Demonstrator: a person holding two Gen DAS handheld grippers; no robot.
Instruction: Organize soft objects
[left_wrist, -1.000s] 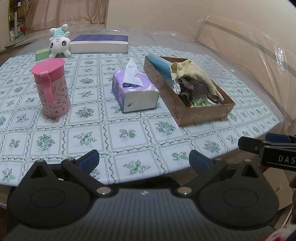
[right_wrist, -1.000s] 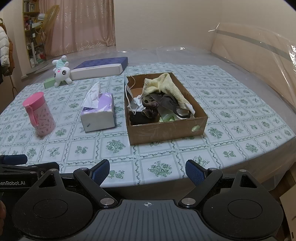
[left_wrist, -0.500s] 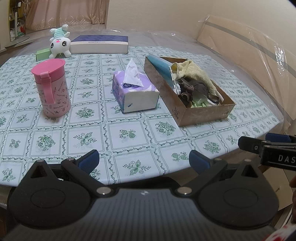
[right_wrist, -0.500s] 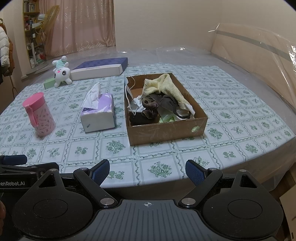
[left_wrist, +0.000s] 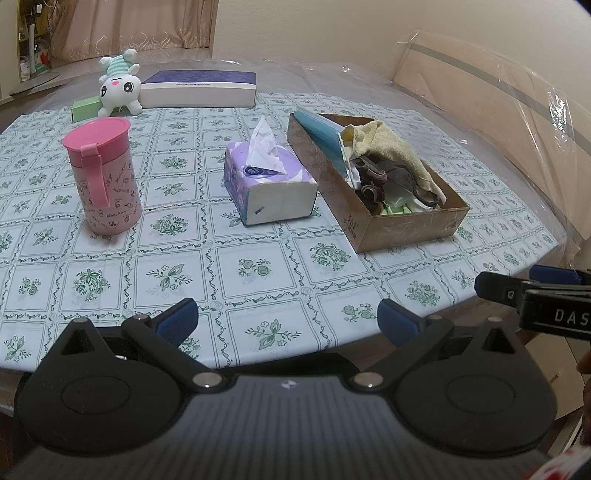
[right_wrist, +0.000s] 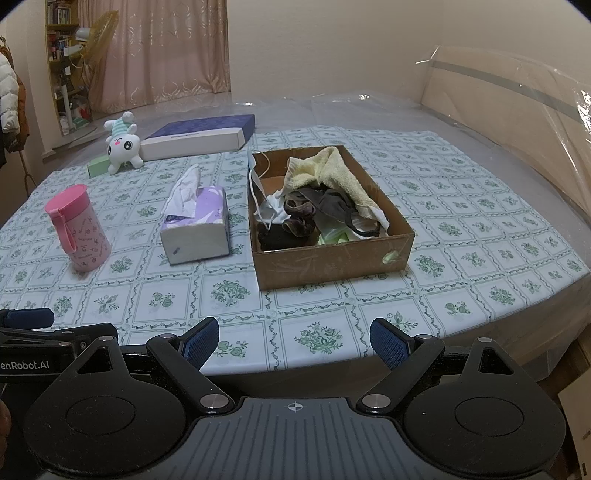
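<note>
A cardboard box (right_wrist: 332, 262) sits mid-table and holds a yellow towel (right_wrist: 332, 173), dark fabric pieces (right_wrist: 317, 210), face masks and other soft items. It also shows in the left wrist view (left_wrist: 406, 225). A white plush bunny (right_wrist: 122, 146) lies at the far left of the table; it shows in the left wrist view too (left_wrist: 118, 86). My left gripper (left_wrist: 288, 321) and my right gripper (right_wrist: 293, 338) are both open and empty, held side by side over the table's near edge, well short of the box.
A purple tissue box (right_wrist: 195, 221), a pink lidded cup (right_wrist: 79, 229), a flat blue-and-white box (right_wrist: 199, 136) and a small green box (right_wrist: 98, 170) stand on the patterned tablecloth (right_wrist: 461, 229). A plastic-wrapped board (right_wrist: 517, 88) leans at the right.
</note>
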